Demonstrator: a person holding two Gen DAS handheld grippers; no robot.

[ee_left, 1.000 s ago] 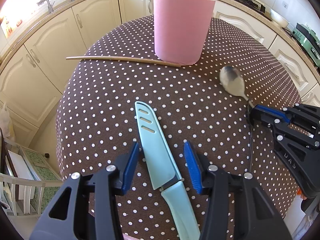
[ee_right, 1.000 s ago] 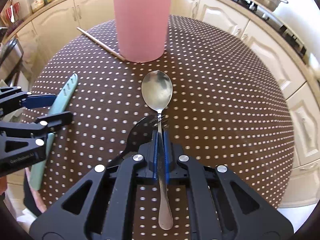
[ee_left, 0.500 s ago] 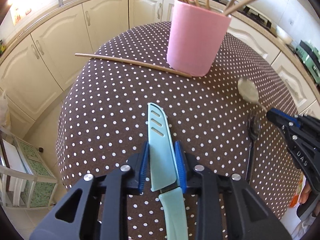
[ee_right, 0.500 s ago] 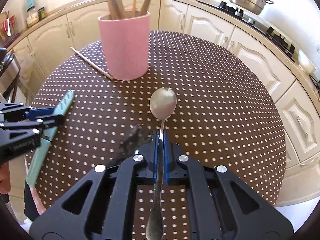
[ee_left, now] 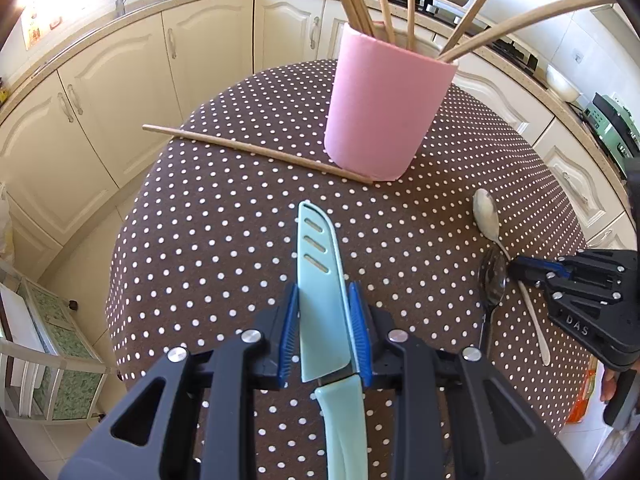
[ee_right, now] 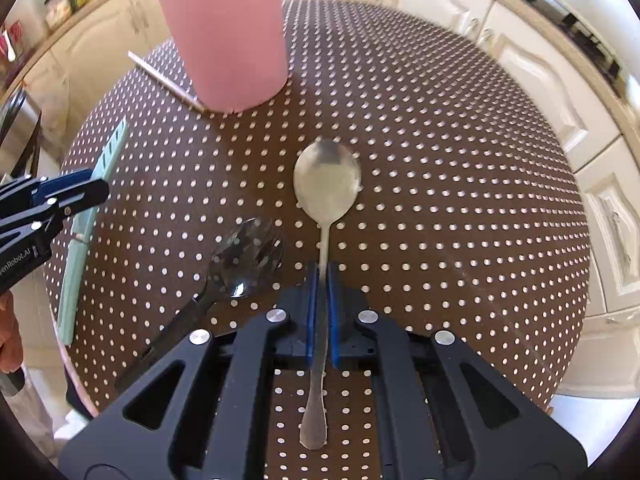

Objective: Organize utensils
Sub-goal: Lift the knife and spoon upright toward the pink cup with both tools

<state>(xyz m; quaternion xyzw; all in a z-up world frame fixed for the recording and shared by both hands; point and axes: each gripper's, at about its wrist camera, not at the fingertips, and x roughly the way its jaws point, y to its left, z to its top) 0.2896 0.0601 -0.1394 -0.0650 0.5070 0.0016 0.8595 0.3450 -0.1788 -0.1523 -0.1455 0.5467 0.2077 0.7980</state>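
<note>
A teal sheathed knife (ee_left: 320, 280) sits between the blue pads of my left gripper (ee_left: 323, 292), which is shut on the sheath just ahead of the handle. My right gripper (ee_right: 323, 276) is shut on the handle of a steel spoon (ee_right: 327, 184), whose bowl points forward and looks raised off the cloth. A black fork (ee_right: 248, 256) lies on the table just left of the spoon. The pink holder (ee_left: 384, 120) stands at the far side with several wooden chopsticks in it. One loose chopstick (ee_left: 256, 150) lies against its base.
The round table has a brown polka-dot cloth (ee_left: 224, 220) and falls away on all sides. Cream kitchen cabinets (ee_left: 120, 80) ring it. In the left wrist view the right gripper (ee_left: 516, 270) is at the right edge, and a hand (ee_right: 10, 340) shows at lower left in the right wrist view.
My left gripper's jaws closed onto the knife sheath and the holder's rim now sits higher in its view. The right gripper carried the spoon up and away from the black fork.
</note>
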